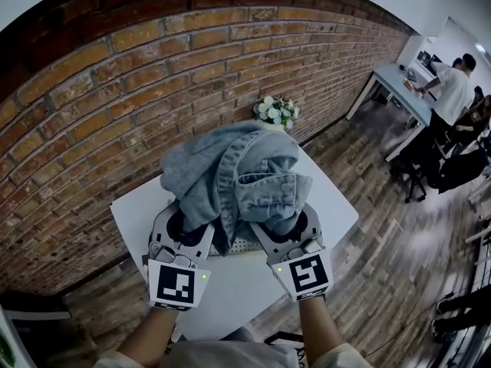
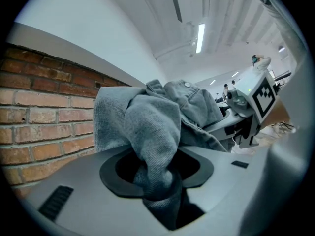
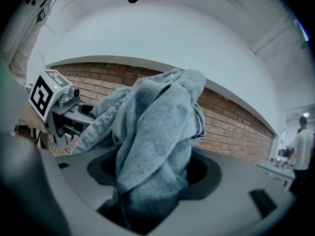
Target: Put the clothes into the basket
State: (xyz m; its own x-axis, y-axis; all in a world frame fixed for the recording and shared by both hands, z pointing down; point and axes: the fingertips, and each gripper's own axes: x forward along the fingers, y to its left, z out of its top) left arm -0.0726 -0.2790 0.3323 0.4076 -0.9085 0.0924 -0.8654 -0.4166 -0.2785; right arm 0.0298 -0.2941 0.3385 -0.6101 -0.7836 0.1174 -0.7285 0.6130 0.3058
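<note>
A bunched light-blue denim garment (image 1: 230, 179) hangs in the air above the white table (image 1: 326, 205), held from both sides. My left gripper (image 1: 188, 232) is shut on a fold of the denim (image 2: 147, 132), which fills the gap between its jaws. My right gripper (image 1: 280, 232) is shut on another thick fold (image 3: 157, 132). The two grippers sit close together, side by side, pointing about level at the brick wall. A bit of white perforated surface (image 1: 243, 244) shows under the cloth between them; I cannot tell whether it is the basket.
A brick wall (image 1: 115, 121) stands just behind the table. A small bunch of white flowers (image 1: 276, 111) sits at the table's far edge. Wooden floor lies to the right, where a person (image 1: 453, 90) stands at a desk (image 1: 399, 83).
</note>
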